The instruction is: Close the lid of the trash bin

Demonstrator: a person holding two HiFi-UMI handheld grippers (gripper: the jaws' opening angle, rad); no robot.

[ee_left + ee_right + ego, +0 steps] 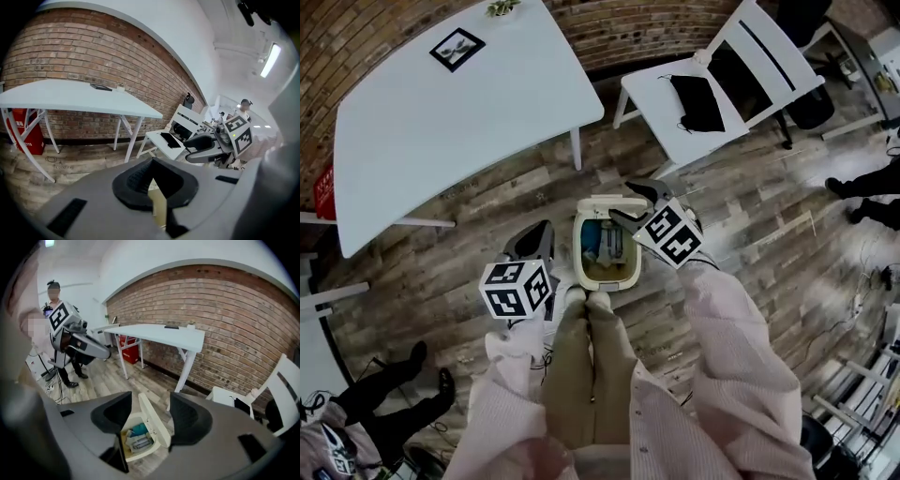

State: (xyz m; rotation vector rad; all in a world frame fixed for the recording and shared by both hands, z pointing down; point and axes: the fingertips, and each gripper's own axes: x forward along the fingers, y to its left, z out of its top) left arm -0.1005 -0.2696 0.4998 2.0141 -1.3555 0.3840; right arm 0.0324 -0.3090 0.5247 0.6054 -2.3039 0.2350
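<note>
The cream trash bin [584,246] stands on the wood floor just in front of my feet. Its lid [605,201] is swung up at the far side, and blue and white rubbish shows inside. My right gripper [636,206] hovers over the bin's far right corner with its jaws wide open. In the right gripper view the raised lid [153,422] shows between the fingertips [119,409], with no pad on it. My left gripper [534,240] hangs left of the bin, jaws together and holding nothing. In the left gripper view [152,183] only a sliver of the bin shows past the pads.
A white table [441,103] stands beyond the bin against the brick wall. To the right is a white chair [675,122] with a black cloth [696,101] on its seat. Other people's feet show at the right edge [848,187] and lower left [422,370].
</note>
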